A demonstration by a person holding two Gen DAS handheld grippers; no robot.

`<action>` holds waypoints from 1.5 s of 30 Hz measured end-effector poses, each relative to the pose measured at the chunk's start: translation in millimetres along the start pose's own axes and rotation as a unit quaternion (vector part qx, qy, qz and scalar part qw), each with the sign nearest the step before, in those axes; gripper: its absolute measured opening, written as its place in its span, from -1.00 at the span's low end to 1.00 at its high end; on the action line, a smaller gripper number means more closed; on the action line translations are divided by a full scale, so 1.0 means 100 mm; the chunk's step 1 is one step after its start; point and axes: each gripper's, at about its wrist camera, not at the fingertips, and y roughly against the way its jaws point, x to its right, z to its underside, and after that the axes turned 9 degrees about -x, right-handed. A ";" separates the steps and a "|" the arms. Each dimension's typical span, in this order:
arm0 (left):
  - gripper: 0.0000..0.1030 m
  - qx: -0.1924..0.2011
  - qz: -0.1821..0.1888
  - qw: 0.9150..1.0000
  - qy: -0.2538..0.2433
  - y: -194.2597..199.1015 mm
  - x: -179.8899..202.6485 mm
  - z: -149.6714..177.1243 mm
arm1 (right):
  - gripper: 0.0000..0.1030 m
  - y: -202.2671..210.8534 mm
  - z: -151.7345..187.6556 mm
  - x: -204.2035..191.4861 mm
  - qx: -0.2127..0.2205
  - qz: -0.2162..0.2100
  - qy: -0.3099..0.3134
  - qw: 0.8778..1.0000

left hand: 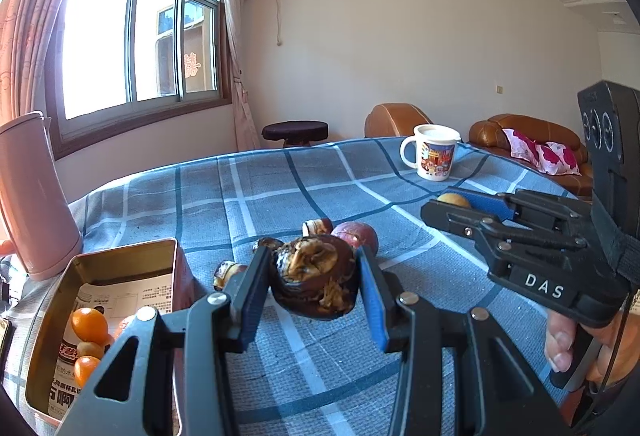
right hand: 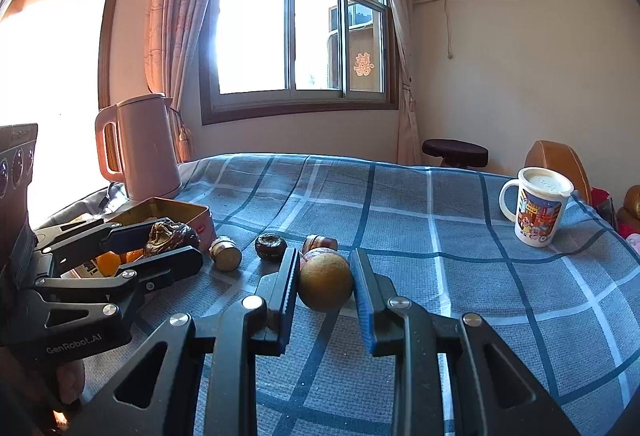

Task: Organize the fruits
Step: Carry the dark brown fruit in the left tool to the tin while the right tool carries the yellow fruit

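Right gripper [right hand: 325,276] clamps a round brownish fruit [right hand: 325,285], seemingly lifted above the checked cloth [right hand: 440,236].

"DAS" on right tool [left hand: 460,210]; "GenRobot.AI" on left tool [right hand: 168,252].

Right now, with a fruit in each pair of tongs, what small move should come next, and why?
Probably carry the left tongs leftward over the open tin and let go there. They grip a dark shrivelled fruit above the cloth, the tin beside them already holds oranges, and the right tongs, gripping a round brownish fruit, are farther off.
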 end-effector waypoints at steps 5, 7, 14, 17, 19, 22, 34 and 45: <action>-0.13 0.011 -0.004 1.000 -0.003 0.04 0.01 0.01 | -0.45 0.04 0.01 0.00 0.010 0.000 0.001 1.000; -0.13 0.017 -0.006 1.000 -0.004 0.07 0.02 0.01 | -0.45 0.05 0.01 0.00 0.014 -0.001 0.001 1.000; -0.13 0.026 -0.013 1.000 -0.005 0.11 0.02 0.02 | -0.45 0.10 0.02 -0.02 0.028 0.005 0.002 1.000; -0.13 0.026 -0.019 0.999 -0.005 0.12 0.00 0.03 | -0.45 0.10 0.02 -0.03 0.030 0.008 0.004 1.000; -0.13 0.027 -0.025 0.999 -0.004 0.14 -0.02 0.03 | -0.45 0.10 0.01 -0.06 0.032 0.011 0.007 0.999; -0.13 0.024 -0.030 0.999 0.002 0.15 -0.08 0.05 | -0.45 0.09 0.00 -0.12 0.030 0.009 0.016 0.999; -0.13 0.019 -0.055 0.998 0.030 0.23 -0.38 0.11 | -0.45 -0.09 -0.08 -0.48 0.015 -0.030 0.049 0.998; -0.13 0.015 -0.087 0.994 0.065 0.31 -0.78 0.16 | -0.45 -0.16 -0.25 -0.76 0.013 -0.057 0.072 0.996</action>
